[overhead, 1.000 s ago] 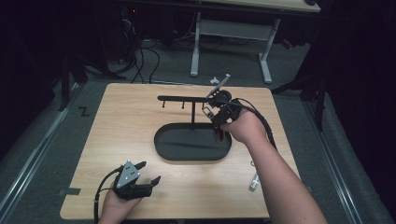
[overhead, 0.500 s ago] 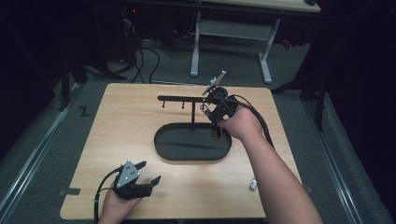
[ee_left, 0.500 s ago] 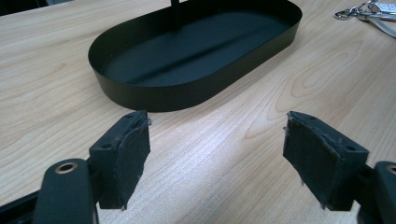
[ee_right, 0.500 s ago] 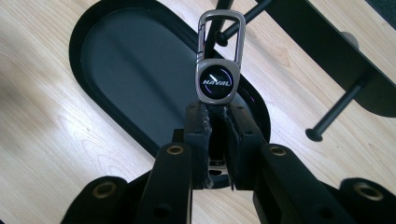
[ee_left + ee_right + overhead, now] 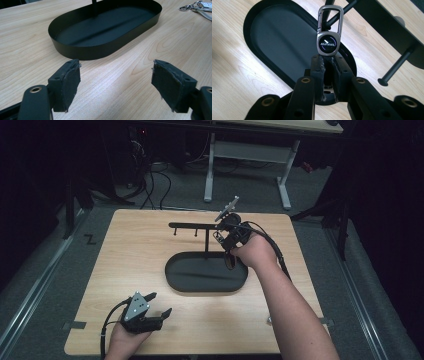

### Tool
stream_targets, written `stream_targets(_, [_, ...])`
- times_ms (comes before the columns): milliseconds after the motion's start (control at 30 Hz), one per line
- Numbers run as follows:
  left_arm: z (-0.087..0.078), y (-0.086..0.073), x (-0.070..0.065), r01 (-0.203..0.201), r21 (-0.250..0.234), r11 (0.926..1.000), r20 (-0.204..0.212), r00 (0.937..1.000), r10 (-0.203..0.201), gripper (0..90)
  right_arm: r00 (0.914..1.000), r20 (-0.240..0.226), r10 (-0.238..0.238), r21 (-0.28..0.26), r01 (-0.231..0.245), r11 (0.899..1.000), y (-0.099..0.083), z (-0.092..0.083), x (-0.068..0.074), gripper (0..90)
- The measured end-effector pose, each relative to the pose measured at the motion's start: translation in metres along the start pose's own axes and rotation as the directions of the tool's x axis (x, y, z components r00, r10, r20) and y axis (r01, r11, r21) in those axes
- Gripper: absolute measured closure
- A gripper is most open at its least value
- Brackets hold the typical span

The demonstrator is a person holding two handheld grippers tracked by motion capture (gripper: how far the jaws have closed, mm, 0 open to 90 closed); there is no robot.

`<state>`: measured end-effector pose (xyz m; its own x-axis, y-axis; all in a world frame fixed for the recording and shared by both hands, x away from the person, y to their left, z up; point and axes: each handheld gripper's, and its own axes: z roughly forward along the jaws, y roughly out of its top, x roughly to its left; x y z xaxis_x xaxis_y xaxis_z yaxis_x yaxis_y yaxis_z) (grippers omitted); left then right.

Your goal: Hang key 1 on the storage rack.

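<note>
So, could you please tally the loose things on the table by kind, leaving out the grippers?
Black oval tray with its peg rack: 1
Keychain with clip, held in the right gripper: 1, the HAVAL keychain
Key bunches lying on the wood: 1, the bunch of keys
Total: 3

wooden table (image 5: 125, 270), black oval tray (image 5: 172, 280), keys (image 5: 197, 6)

Black claws (image 5: 327, 65), brass screws, bare forearms
</note>
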<state>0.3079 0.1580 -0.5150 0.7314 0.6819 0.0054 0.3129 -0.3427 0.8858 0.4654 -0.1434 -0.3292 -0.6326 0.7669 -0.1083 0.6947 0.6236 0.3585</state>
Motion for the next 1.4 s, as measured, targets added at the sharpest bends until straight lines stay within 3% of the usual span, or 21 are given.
stream_targets(300, [0.0, 0.0, 0.0, -0.001, 0.002, 1.0, 0.002, 1.0, 0.001, 23.6, 0.9996, 0.011, 0.027, 0.005, -0.027, 1.0, 0.0, 0.017, -0.004, 80.5])
stream_targets(567, [0.001, 0.0, -0.001, -0.004, 0.007, 1.0, 0.009, 1.0, 0.004, 23.5, 0.9982, 0.011, 0.058, -0.024, -0.058, 0.998, 0.002, 0.03, -0.005, 80.1])
stream_targets(667, [0.001, 0.0, -0.001, -0.003, 0.001, 1.0, 0.008, 1.0, 0.003, 23.5, 0.9986, 0.015, 0.051, -0.023, -0.051, 0.998, 0.003, 0.034, -0.004, 79.8])
stream_targets(933, [0.002, 0.0, -0.001, -0.004, 0.005, 1.0, 0.013, 0.9999, 0.004, 23.5, 0.9981, 0.006, 0.062, -0.06, -0.062, 0.996, -0.001, 0.032, -0.003, 74.8])
stream_targets(1167, [0.006, 0.0, -0.003, -0.013, 0.018, 0.9998, 0.019, 0.9997, 0.013, 23.6, 0.9977, -0.008, 0.067, -0.089, -0.068, 0.994, -0.024, 0.018, 0.0, 69.9])
stream_targets(1400, [0.01, 0.0, -0.006, -0.031, 0.038, 0.9988, 0.026, 0.9992, 0.03, 23.6, 0.9955, -0.002, 0.095, -0.094, -0.095, 0.991, -0.067, 0.003, -0.008, 66.9])
